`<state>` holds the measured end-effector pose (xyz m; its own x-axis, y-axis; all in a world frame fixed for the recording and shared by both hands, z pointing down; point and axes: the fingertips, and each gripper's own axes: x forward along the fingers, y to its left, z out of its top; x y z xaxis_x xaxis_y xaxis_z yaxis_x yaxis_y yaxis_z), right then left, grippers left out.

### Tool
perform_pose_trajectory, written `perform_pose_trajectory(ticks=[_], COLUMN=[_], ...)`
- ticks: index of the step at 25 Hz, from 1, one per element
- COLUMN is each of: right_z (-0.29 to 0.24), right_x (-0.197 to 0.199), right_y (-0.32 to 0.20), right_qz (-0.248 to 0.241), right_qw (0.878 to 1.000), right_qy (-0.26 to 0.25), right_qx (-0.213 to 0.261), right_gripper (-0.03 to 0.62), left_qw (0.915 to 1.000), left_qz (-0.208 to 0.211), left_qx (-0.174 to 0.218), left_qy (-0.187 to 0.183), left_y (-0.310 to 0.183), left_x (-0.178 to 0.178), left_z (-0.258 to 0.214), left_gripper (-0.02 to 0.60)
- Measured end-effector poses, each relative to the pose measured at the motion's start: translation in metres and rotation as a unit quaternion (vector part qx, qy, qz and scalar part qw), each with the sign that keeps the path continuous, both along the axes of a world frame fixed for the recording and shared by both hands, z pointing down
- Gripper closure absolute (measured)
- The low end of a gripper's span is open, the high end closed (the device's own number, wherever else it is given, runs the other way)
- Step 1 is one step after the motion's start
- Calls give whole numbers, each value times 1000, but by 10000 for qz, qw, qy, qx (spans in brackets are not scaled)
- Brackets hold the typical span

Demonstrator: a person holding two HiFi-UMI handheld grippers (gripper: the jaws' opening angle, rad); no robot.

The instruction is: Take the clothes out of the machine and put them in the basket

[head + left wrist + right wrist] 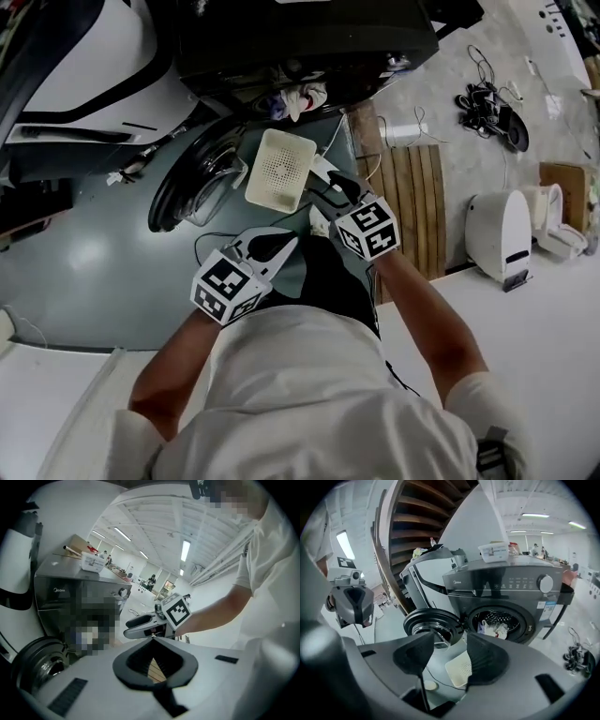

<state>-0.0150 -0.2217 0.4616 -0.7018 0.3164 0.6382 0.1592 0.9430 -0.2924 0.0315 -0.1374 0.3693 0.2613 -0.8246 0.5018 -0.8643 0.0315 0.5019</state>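
Left gripper (152,641): clenched tip to tip, grasped nothing | right gripper (451,638): released, jaws stood apart, empty | clothes (494,629): lay inside drum of machine (506,585), door (433,624) swung open | basket (459,668): sat on floor near the opening, beside door

White short-sleeved shirt (309,394) worn; left gripper (286,244), right gripper (323,187) pale grey, black jaw pads (487,660); each bore black-and-white marker cube (367,228).
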Motion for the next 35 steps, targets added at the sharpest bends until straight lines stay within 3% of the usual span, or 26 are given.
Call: perform_pose_trajectory(ticks=[7,14,19,27,32,35], right_z=[80,176,230,298,332,348], right_x=[-27,-70,-110,-159,-186,-198], right_y=[-62,-92,-100,-102,-101,-101], right_qz=[-655,-1027,-1004,-777,-853,-924], right_qw=[9972,9929,9927,9940,9917,9902], right_qy=[366,535,554,549,536,504], right_qx=[77,281,378,542,796,914], right_gripper=[387,387,373,349,349,339], left_qw=[9946,9878,9842,9916,9984,9979], left_qz=[-1025,-1521,-1727,-1274,-532,-636], left_qx=[-56,-127,45,44,-111,122], left_qy=[155,296,395,239,-123,-69], left_y=[-52,-71,-75,-68,-75,-86], left_x=[-17,-28,-42,-44,-49,-63], left_z=[31,82,109,160,188,192], left_gripper=[583,583,583,583,583,583])
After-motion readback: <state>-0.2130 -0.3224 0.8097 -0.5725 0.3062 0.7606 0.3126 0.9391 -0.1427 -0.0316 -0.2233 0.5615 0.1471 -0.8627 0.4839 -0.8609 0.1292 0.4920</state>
